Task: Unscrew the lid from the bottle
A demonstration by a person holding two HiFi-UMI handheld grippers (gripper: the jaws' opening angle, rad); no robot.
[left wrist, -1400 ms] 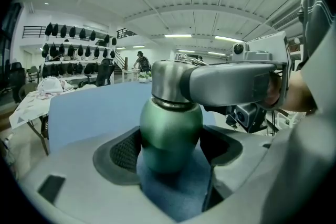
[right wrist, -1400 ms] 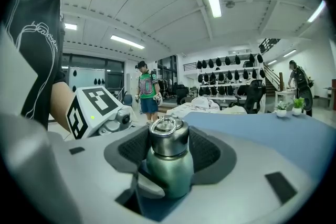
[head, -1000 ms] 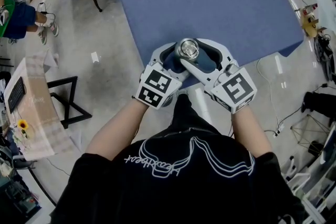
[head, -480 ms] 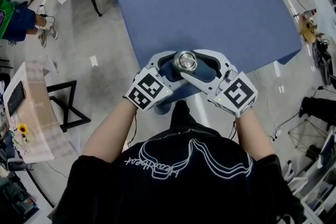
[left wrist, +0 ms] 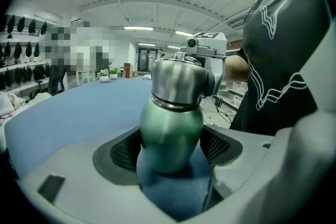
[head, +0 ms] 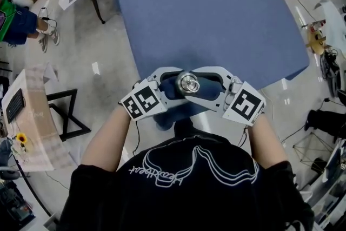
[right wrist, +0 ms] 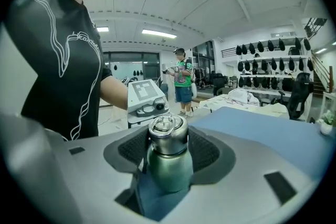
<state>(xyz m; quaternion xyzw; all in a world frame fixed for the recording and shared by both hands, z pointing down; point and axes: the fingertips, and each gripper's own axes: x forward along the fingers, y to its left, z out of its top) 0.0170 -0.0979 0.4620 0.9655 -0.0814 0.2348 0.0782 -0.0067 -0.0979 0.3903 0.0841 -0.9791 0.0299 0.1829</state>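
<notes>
Two hand-held grey grippers meet on one green metal bottle with a rounded steel lid [head: 188,84]. In the head view it sits at the near edge of the blue cloth-covered table [head: 216,19], just in front of the person's chest. The left gripper [head: 174,85] and right gripper [head: 199,85] reach in from opposite sides. The camera looks almost straight down onto the lid's top, so the bottle's long axis runs close to upright, mouth up. Whether its base rests on the cloth is hidden. In the left gripper view the jaws are pinched on the green body [left wrist: 170,134] below the shoulder, with the black mesh pads [left wrist: 123,152] against both flanks. The steel lid [left wrist: 178,81] rises clear above them. In the right gripper view the jaws are closed round the lid [right wrist: 168,136], whose small wire ring lies on top, and the pads [right wrist: 205,152] flank its smooth wall. The bottle looks rigid and fairly weighty for its size, and not fragile. Its polished steel and glossy paint are probably slippery, so the grip depends on firm squeeze from the textured pads. Sensible holds are the widest part of the body for bracing and the lid's straight side for turning about the upright axis.
</notes>
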